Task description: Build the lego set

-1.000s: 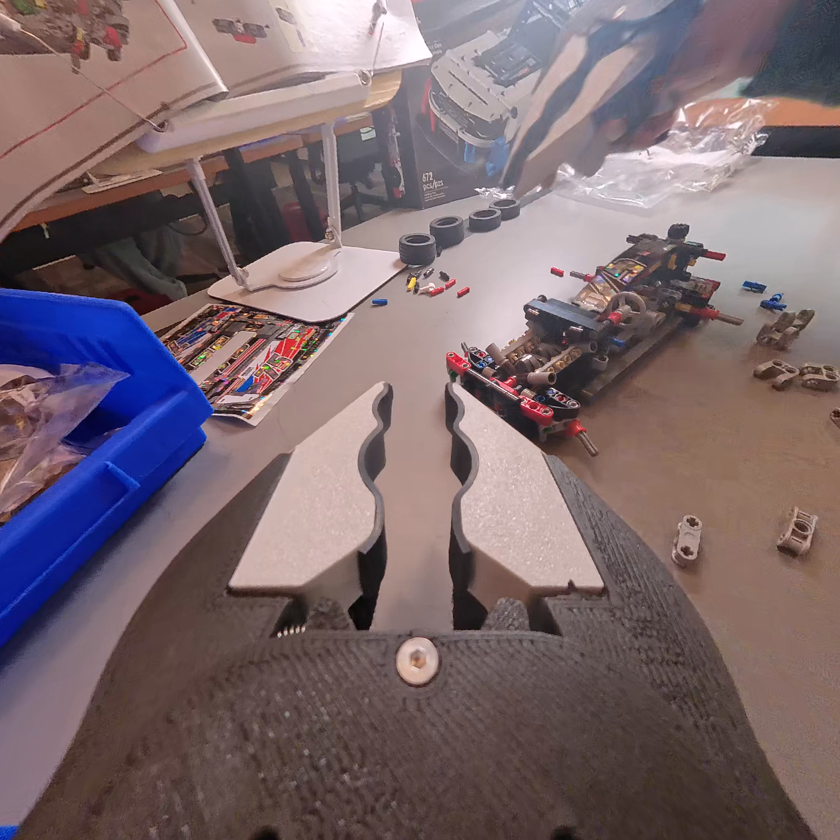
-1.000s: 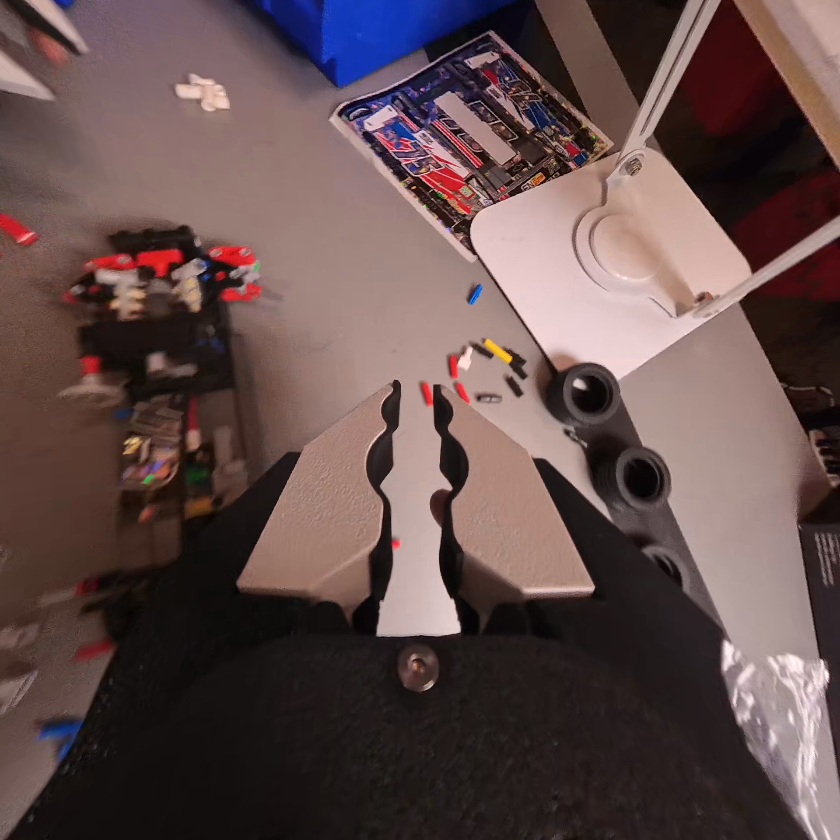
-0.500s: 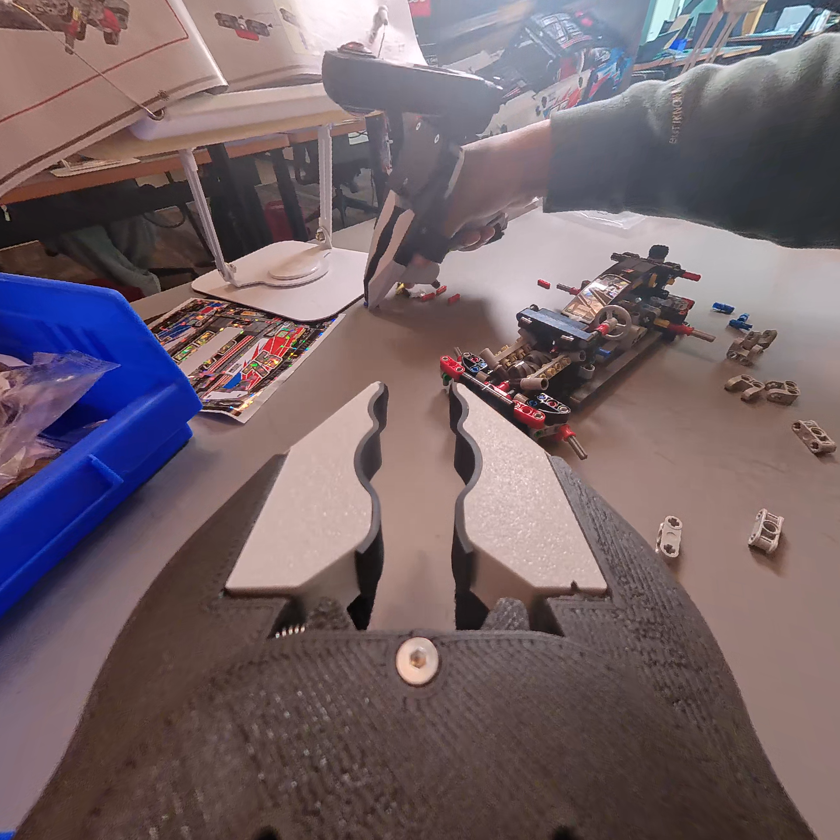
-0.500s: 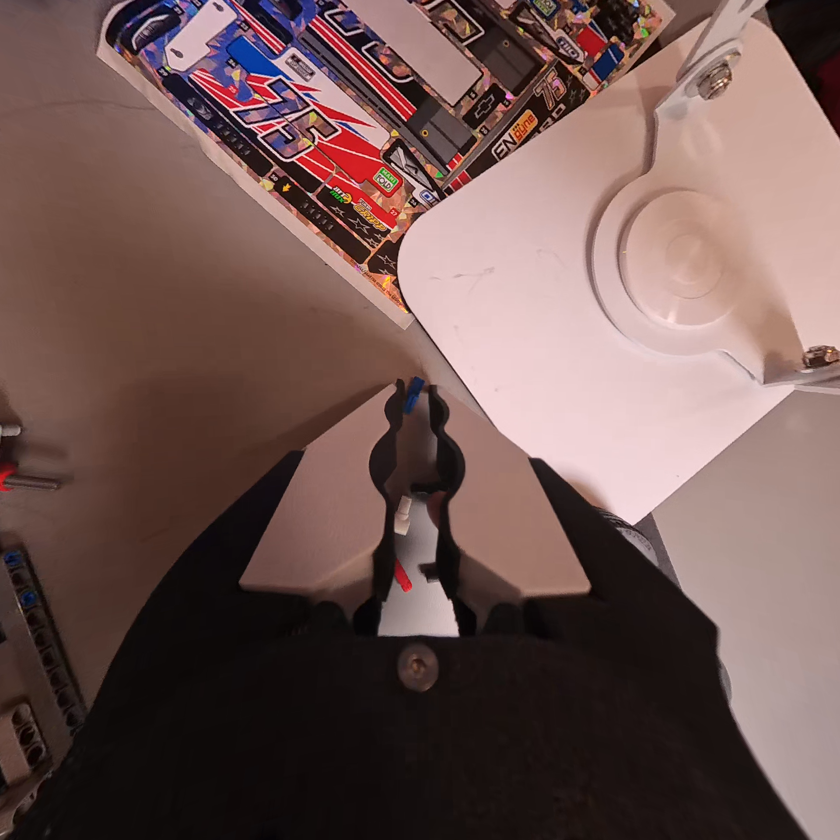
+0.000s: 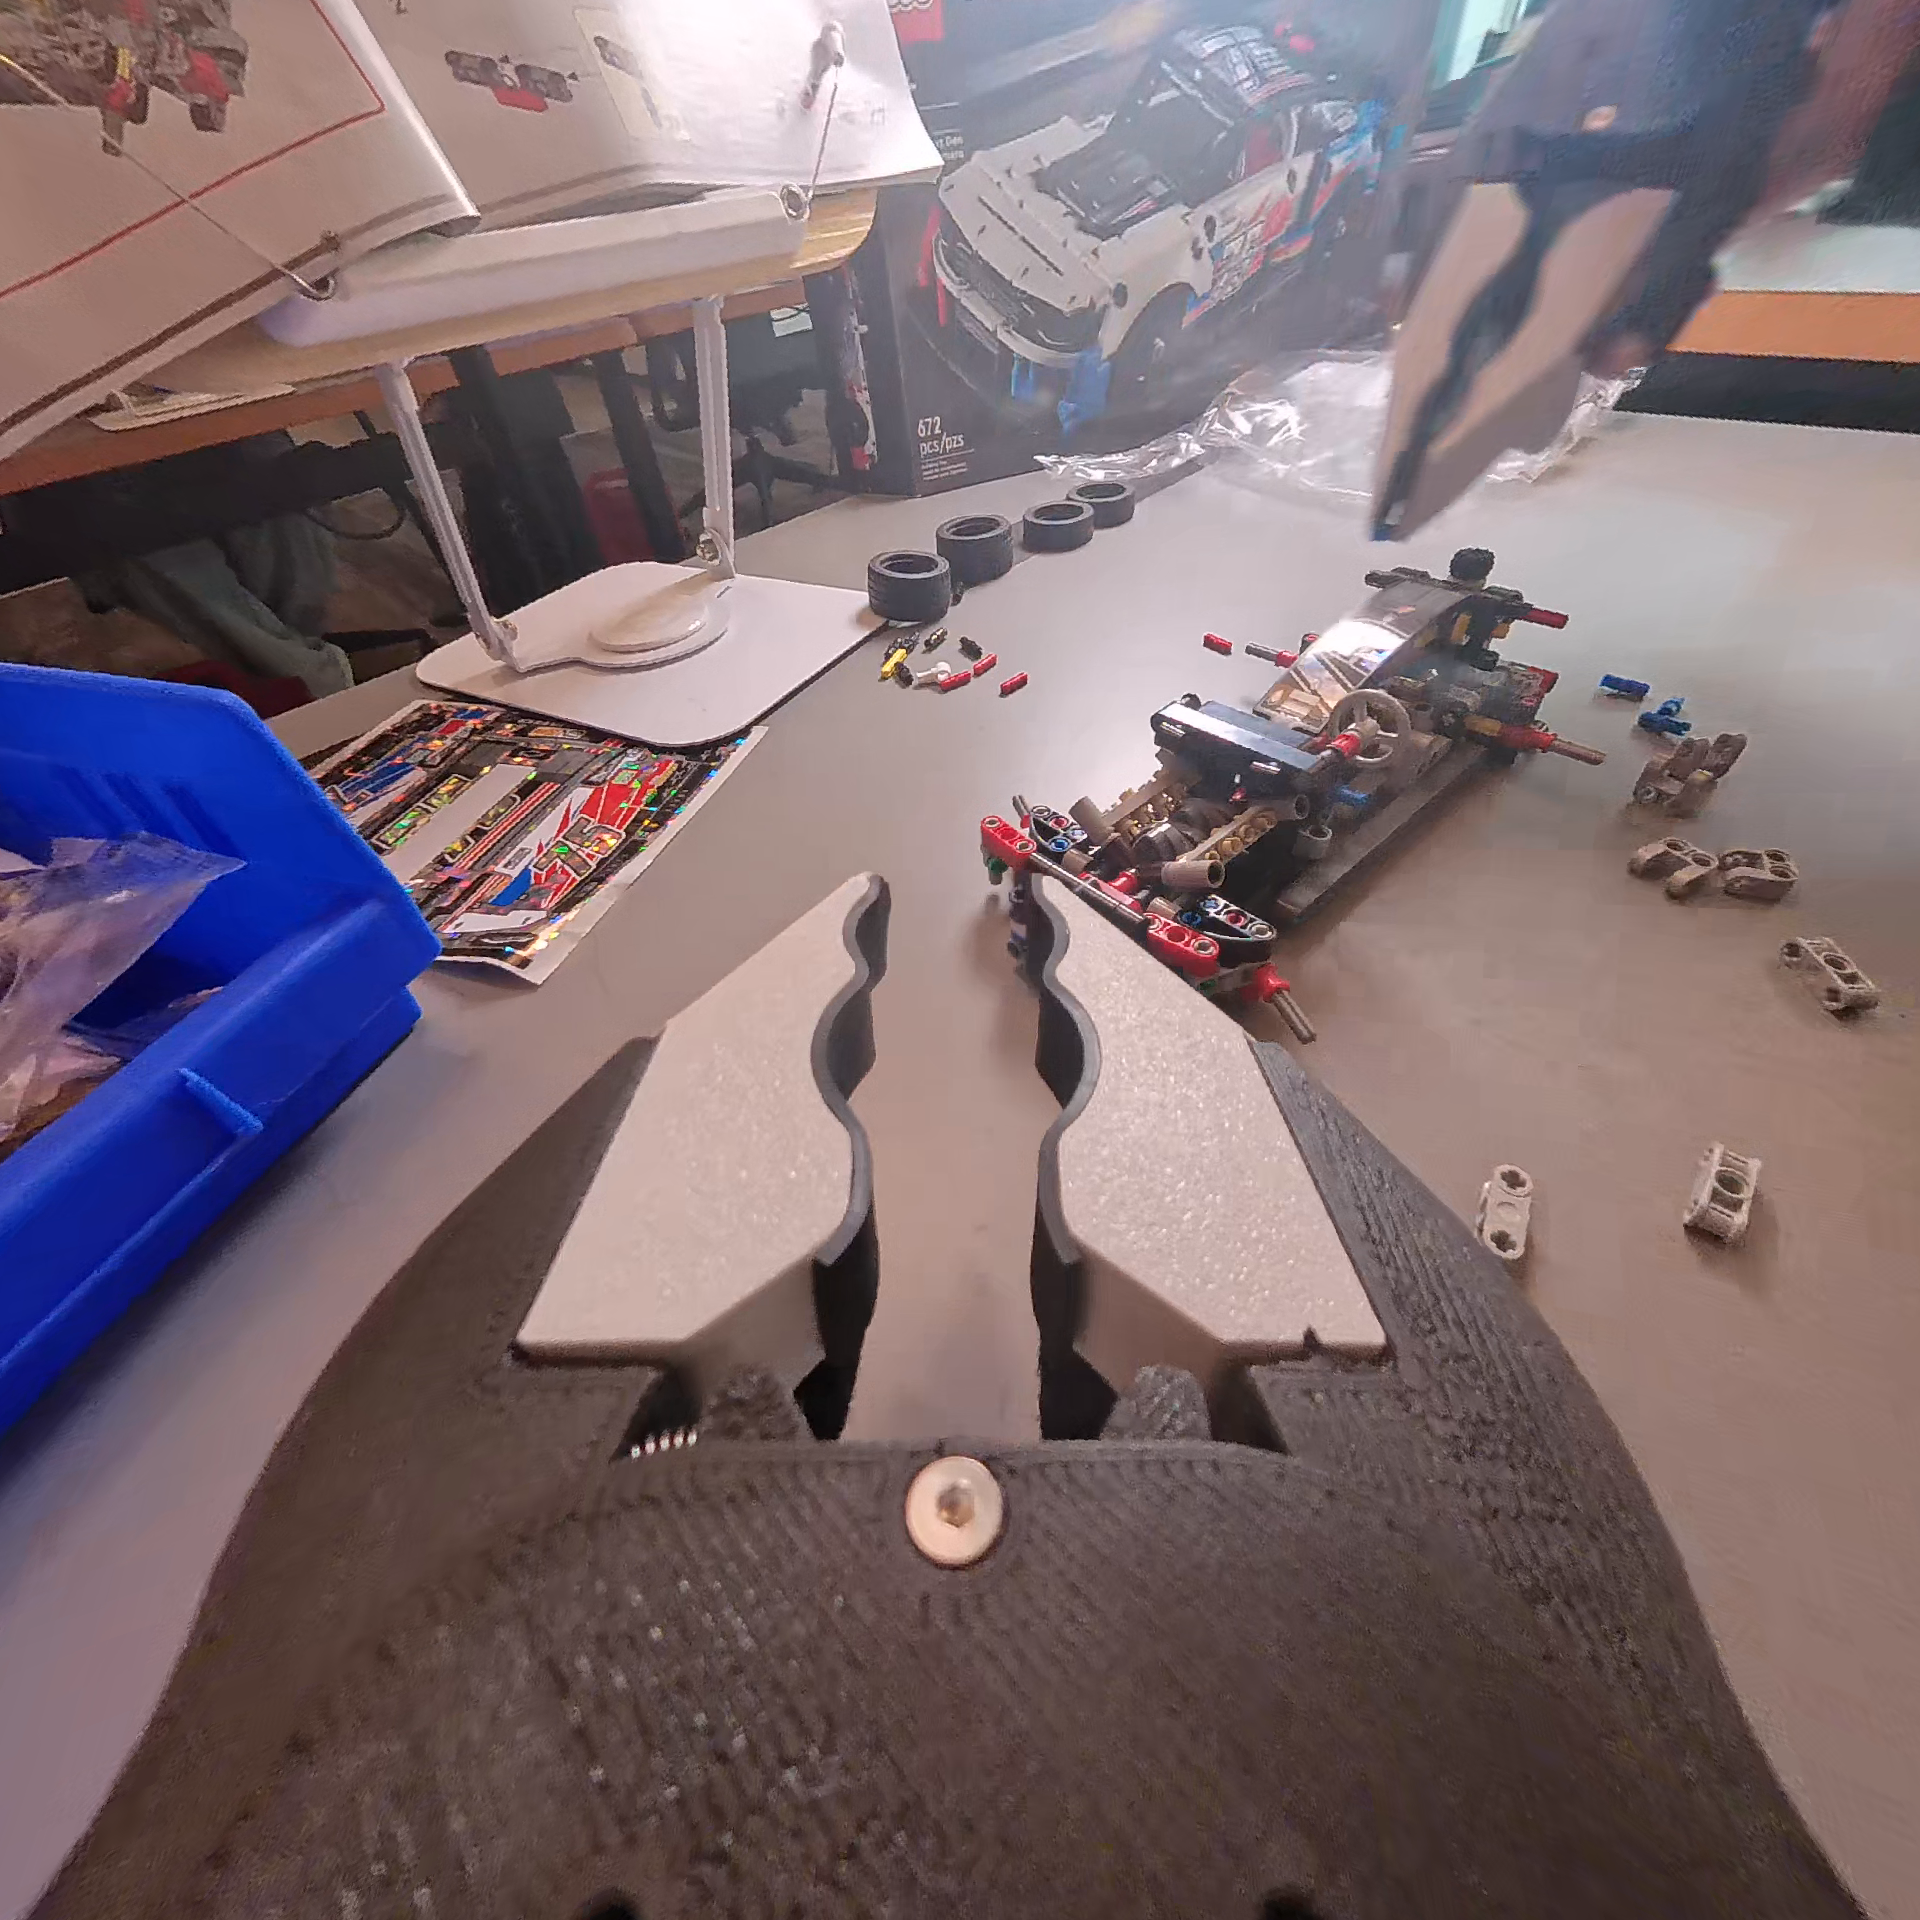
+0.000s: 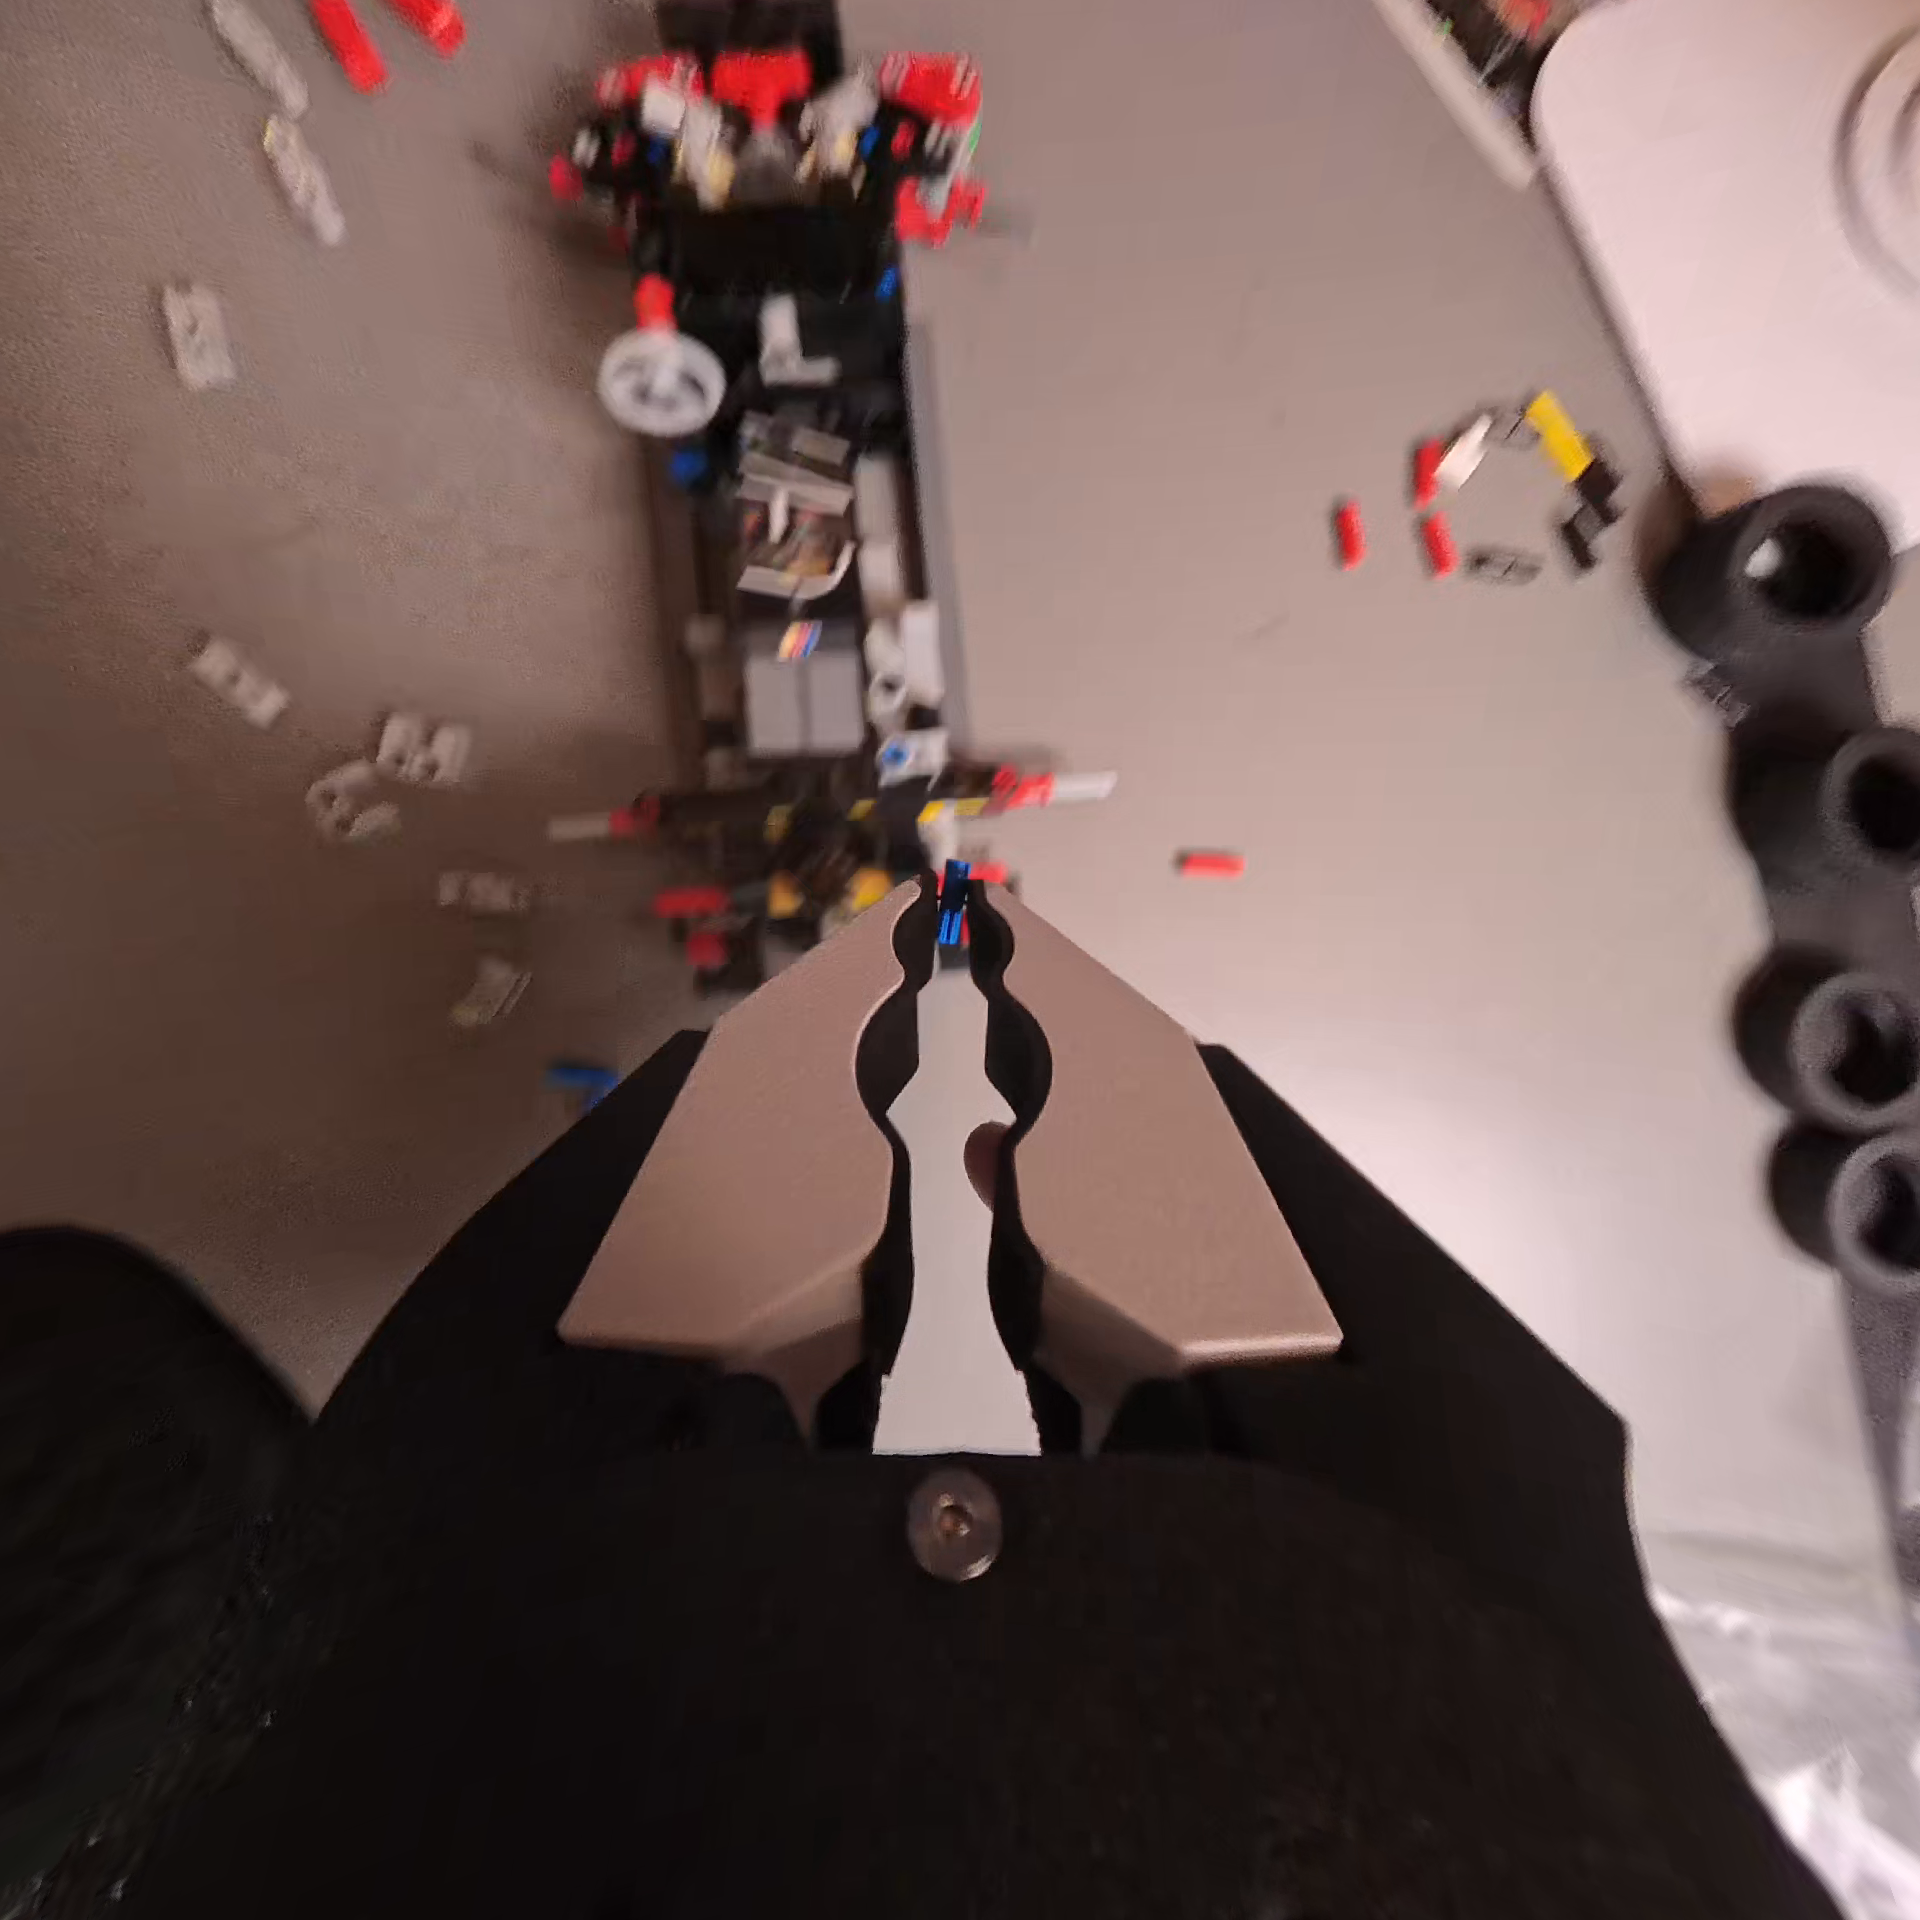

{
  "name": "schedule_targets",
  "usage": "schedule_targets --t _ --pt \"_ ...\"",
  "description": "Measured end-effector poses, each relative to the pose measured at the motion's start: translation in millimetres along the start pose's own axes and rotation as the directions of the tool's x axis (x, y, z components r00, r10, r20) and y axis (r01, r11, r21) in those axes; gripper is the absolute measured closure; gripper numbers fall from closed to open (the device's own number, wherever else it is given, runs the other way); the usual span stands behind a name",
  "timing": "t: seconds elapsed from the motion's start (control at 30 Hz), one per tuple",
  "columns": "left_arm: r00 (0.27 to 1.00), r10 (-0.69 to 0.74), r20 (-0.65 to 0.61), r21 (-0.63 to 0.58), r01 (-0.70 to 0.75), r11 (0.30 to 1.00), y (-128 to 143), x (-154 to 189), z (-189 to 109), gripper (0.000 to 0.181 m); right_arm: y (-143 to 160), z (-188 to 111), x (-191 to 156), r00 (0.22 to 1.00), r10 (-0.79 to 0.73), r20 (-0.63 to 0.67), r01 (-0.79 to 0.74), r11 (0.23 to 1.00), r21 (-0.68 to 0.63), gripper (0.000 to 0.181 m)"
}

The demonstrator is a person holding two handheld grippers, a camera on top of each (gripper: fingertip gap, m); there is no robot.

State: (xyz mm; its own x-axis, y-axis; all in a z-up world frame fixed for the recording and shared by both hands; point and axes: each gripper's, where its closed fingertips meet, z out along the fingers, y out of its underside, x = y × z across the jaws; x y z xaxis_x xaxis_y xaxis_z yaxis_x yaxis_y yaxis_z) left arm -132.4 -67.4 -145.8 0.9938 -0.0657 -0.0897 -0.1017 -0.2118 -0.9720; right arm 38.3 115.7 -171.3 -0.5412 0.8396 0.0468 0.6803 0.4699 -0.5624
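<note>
1. The left wrist view alone shows the blue bin (image 5: 197, 997) with a plastic bag inside at far left, the instruction booklet (image 5: 312, 114) propped on a white stand (image 5: 634, 644), the set's box (image 5: 1101, 260) at the back, and crumpled clear plastic (image 5: 1320, 416) beside the box.
2. Only the right wrist view shows the small blue pin (image 6: 953, 902) pinched at the tips of the right gripper (image 6: 951, 904), whose fingers are clamped on it.
3. Both views show the partly built car chassis (image 5: 1278, 790) lying on the grey table (image 5: 1558, 1039); the right wrist view looks down on it, blurred.
4. Both also show the four black tyres (image 5: 997, 540) in a row, a cluster of red, yellow, black and white pins (image 5: 940, 665) near the stand base, and the holographic sticker sheet (image 5: 520, 831), though only a sliver of the sheet's edge reaches the right wrist view.
5. Grey connector pieces (image 5: 1714, 868) lie scattered on the chassis's far side from the sticker sheet.
6. The left gripper (image 5: 956, 904) sits low over the table, pointing at the chassis's red-trimmed end, fingers parted and empty.
7. The right gripper is raised above the chassis's other end, tips pointing down; in the left wrist view it is a blur at upper right.
</note>
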Motion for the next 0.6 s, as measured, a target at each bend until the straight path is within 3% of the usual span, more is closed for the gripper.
schedule_targets --t 0.1,0.23,0.6 --pt "1.000 0.003 -0.016 -0.013 -0.003 1.000 3 5 4 0.157 45 -5 -38 0.998 0.061 0.017 -0.060 0.997 -0.050 0.178" --pt "1.000 -0.002 -0.016 -0.027 0.001 1.000 5 8 7 0.157 71 -5 -63 0.995 0.097 -0.003 -0.097 0.994 -0.056 0.178" --pt "0.999 0.034 0.018 -0.037 -0.033 0.999 6 6 7 0.157 82 4 -66 0.996 0.072 -0.053 -0.076 0.993 -0.085 0.177"
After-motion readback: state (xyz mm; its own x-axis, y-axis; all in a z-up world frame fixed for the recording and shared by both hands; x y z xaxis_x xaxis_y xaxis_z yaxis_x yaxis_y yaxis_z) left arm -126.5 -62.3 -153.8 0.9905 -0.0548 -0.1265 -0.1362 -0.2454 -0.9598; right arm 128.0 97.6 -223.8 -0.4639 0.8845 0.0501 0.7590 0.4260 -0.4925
